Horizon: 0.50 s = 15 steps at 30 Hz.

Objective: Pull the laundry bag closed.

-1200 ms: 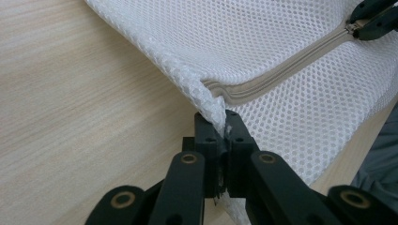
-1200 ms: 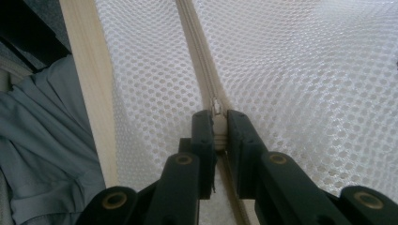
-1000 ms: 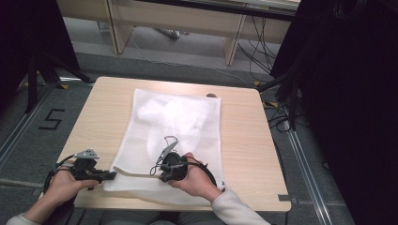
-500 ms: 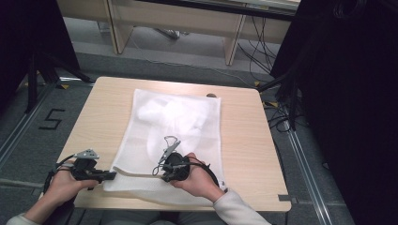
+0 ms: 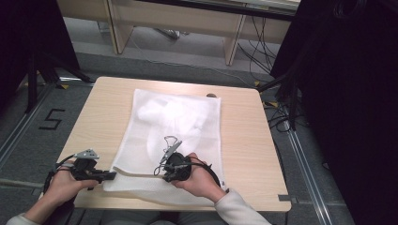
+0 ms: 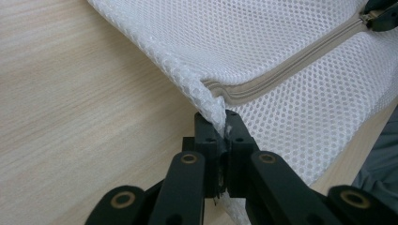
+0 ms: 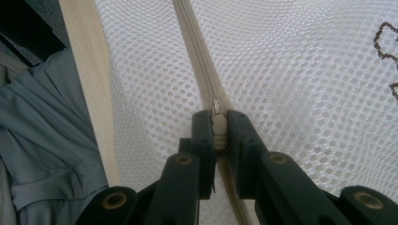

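One mark reads clearly from the high view: a big black "5" (image 5: 51,119) painted on the grey floor (image 5: 28,140), just off the left edge of the tabletop (image 5: 244,140). Close up, the white mesh bag (image 6: 291,42) and its zip (image 7: 199,61) carry no lettering or brand that can be read.

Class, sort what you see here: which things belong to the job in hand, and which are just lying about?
In the job:
- white mesh laundry bag
- zip pull, pinched by the right gripper
- bag corner, clamped by the left gripper

Lying about:
- small dark object at the table's far edge
- floor cables
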Available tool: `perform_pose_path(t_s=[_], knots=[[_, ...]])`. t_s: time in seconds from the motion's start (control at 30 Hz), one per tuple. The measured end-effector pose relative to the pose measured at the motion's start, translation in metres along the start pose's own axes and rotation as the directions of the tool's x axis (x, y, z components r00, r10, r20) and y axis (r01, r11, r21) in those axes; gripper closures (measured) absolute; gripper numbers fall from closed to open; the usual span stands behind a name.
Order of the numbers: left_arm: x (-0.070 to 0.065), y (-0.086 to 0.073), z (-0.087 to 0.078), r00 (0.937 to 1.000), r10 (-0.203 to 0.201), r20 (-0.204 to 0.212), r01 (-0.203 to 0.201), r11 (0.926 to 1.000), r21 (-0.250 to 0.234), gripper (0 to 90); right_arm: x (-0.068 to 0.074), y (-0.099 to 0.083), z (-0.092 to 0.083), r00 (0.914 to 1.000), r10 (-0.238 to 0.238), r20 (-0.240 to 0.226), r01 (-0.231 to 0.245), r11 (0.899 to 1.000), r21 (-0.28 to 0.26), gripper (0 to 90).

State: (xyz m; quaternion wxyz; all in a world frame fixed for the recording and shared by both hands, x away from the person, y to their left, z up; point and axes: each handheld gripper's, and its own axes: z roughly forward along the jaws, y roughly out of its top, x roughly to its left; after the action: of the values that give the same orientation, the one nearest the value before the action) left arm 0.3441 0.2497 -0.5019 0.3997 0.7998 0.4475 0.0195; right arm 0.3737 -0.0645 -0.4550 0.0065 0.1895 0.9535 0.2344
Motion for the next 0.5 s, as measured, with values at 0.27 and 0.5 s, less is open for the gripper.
perform_pose_path(t_s=[0.27, 0.5], knots=[[-0.0004, 0.0001, 0.0003, 1.0, -0.003, 0.001, 0.003, 1.0, -0.001, 86.0, -0.0024, -0.006, -0.0032, 0.9999, 0.016, 0.002, -0.016, 1.0, -0.002, 82.3], [-0.0003, -0.0001, 0.0003, 1.0, -0.006, -0.001, 0.006, 1.0, 0.001, 86.0, -0.0041, -0.0099, -0.0056, 0.9998, 0.022, 0.004, -0.022, 1.0, -0.001, 82.3]])
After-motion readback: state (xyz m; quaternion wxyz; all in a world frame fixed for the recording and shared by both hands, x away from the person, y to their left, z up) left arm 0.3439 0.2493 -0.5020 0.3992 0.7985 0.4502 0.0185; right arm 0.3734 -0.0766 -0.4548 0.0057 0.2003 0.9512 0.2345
